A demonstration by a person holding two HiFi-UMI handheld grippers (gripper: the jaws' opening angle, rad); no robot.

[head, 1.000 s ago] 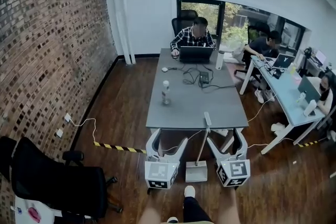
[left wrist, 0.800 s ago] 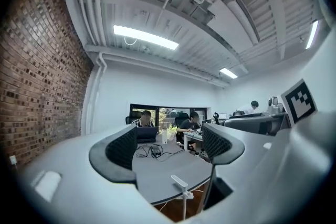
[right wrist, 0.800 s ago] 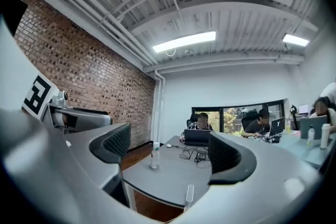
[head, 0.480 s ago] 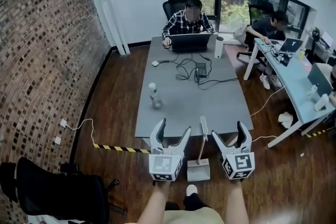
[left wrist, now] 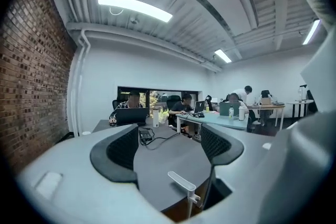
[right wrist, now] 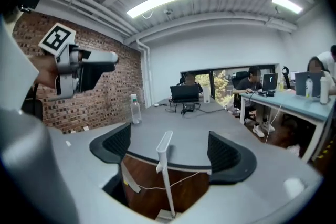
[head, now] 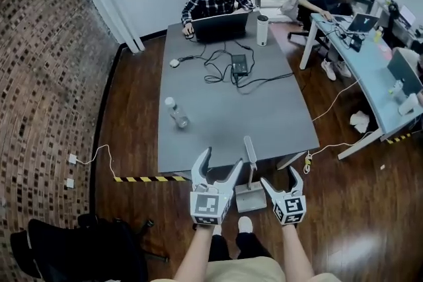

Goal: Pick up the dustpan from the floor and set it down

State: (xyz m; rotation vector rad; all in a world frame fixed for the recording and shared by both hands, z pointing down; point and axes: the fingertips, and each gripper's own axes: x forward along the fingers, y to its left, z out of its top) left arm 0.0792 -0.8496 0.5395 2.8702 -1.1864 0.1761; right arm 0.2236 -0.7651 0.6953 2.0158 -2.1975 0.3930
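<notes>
Head view:
- The dustpan (head: 250,197) is still standing on the floor (head: 132,142) against the near edge of the desk (head: 264,115), its handle (head: 249,150) rising upright.
- Over the last second both tools have been dropping toward it. The left hand-held gripper (head: 219,162) is now hanging just left of the handle, and the right hand-held gripper (head: 280,178) is sitting lower, just beside the pan.
- Neither is touching the dustpan, so the approach is closing in and the pick-up is not yet begun.
- Nothing can be made out in the pan.
- A clear bottle (head: 176,113) is standing on the desk, its fill too small to tell. A white flask (head: 262,30) is standing closed at the far end.

Left gripper view:
- The jaws have just been closing and are now standing partly apart with nothing between the pads.
- The handle is showing low and to the right, beyond the tips.

Right gripper view:
- The jaws are standing wide apart and gripping nothing.
- The handle is lining up in the gap ahead of them, untouched.
- This tool is probably the one readying for the grasp.
</notes>
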